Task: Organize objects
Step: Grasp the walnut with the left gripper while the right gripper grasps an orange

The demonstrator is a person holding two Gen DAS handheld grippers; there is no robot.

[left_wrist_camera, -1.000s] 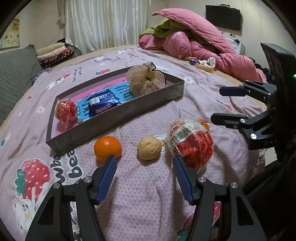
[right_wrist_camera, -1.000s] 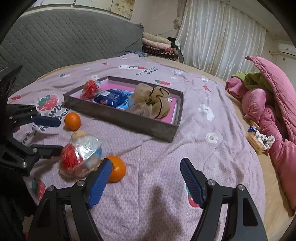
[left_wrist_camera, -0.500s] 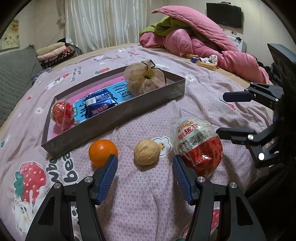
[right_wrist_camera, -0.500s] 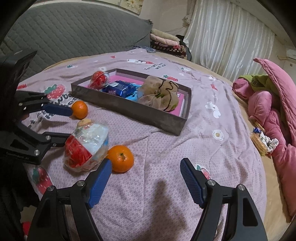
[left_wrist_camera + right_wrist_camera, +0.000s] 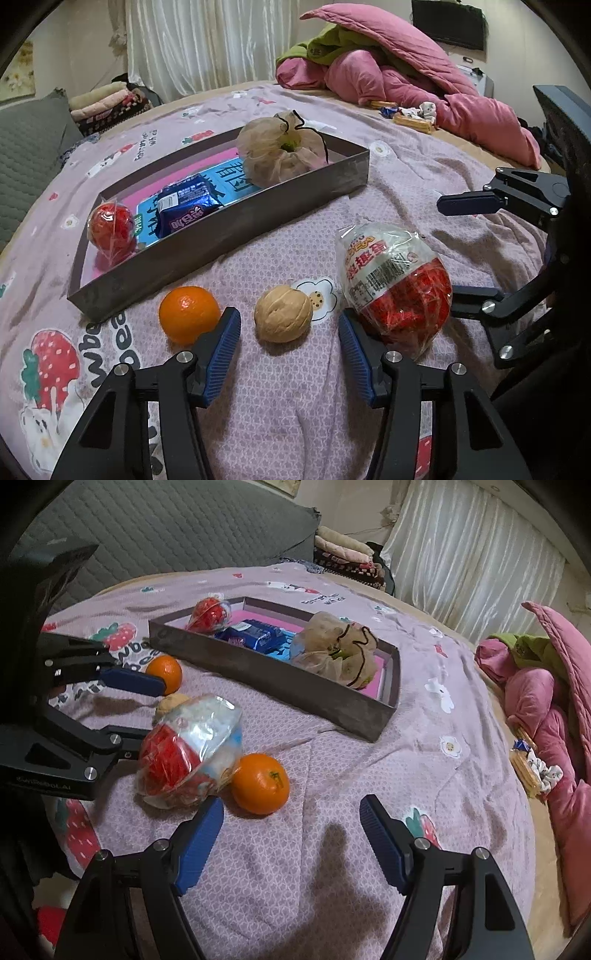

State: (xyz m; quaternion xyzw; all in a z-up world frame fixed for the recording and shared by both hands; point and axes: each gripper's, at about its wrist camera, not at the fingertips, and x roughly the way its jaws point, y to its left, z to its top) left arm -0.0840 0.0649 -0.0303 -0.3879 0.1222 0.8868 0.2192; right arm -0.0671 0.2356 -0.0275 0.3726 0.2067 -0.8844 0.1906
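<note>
Walnut (image 5: 283,314) sits between my closing left hand-held gripper (image 5: 288,347), pads not touching yet; right hand-held gripper (image 5: 291,838) open, empty, beside orange (image 5: 260,783), tray-bound.

Bedsheet (image 5: 295,424): dark letters are showing upside down near the strawberry print, reading roughly "bea"; a further line of small print beyond the tray is too small to read.
Tray (image 5: 229,236) liner: large white Chinese characters are showing on the blue panel, partly covered.
Blue snack packet (image 5: 188,208): white Korean lettering and a barcode label are showing, too distorted to read.
Egg-shaped packet (image 5: 397,286): red and yellow Chinese characters, a barcode and fine print are showing, too small to read.
</note>
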